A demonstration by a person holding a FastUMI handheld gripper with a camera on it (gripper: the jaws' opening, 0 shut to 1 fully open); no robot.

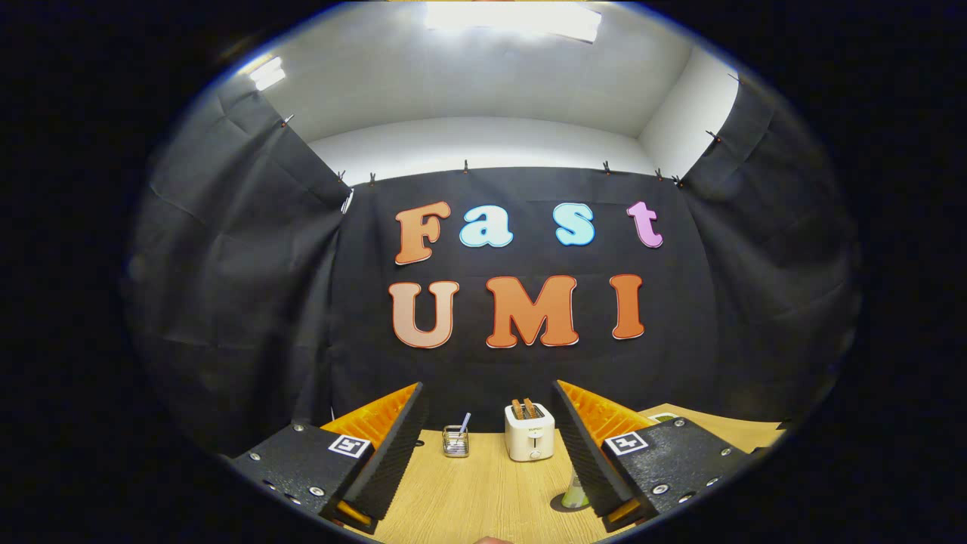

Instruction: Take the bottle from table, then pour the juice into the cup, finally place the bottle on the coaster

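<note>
- Table (pixel 483 483): a wooden top runs out ahead of and under the fingers. How far the job has got cannot be read from it. No bottle, cup or coaster can be made out for certain.
- Gripper (pixel 489 393): its two fingers stand wide apart and hold nothing, with only bare table between them. In my judgement this fits two stages: the bottle waiting to be picked up, or the bottle already set down after pouring. Nothing here settles which.
- Toaster (pixel 529 434): a white one stands upright beyond the fingers, against the black cloth wall. Two brown slices stick up out of its slots.
- Glass jar (pixel 455 441): a small clear pot stands just to the left of the toaster, apart from it. One thin pale stick leans out of it, and I cannot tell what else is inside.
- Pale flat thing (pixel 665 416): it lies at the far edge of the table past the right finger, mostly hidden. It might be the coaster, but that is a guess.
- Pale green thing (pixel 574 495): a small shape stands on the table close against the inner side of the right finger, half hidden by it. It may belong to the bottle or the cup, but too little shows to say, and no juice level can be seen.
</note>
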